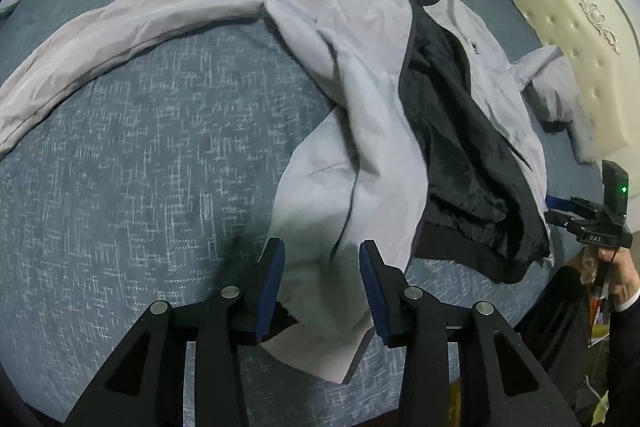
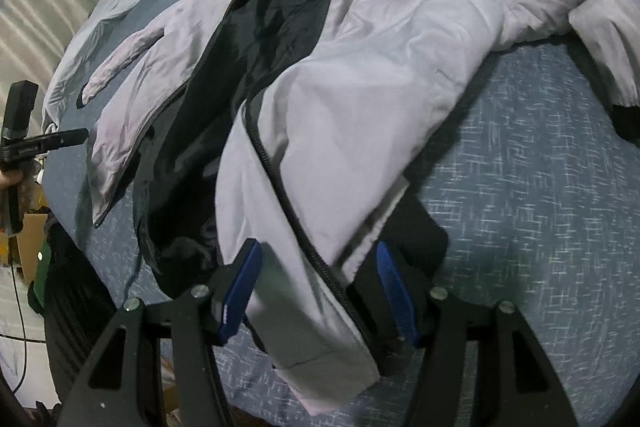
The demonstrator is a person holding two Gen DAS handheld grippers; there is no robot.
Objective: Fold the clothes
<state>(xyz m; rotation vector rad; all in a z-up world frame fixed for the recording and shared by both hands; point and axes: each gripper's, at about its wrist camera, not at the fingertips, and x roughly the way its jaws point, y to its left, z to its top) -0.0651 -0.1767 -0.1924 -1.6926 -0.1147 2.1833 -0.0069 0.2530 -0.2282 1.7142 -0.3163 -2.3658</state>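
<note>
Grippers tilt steeply down over the bed (image 1: 120,155): left gripper (image 1: 322,287) and right gripper (image 2: 318,291) each straddle the jacket (image 1: 360,67) hem, jaws apart, pads not pressing.

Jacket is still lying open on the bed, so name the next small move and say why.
Probably close both grippers on the hem. The grey jacket lies unzipped with its black lining showing, and each front panel's bottom edge sits between the left gripper and right gripper, whose pads stand apart from the cloth.

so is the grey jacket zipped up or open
Open: the grey jacket has its front panels parted, black lining showing between them, zipper teeth unjoined.
</note>
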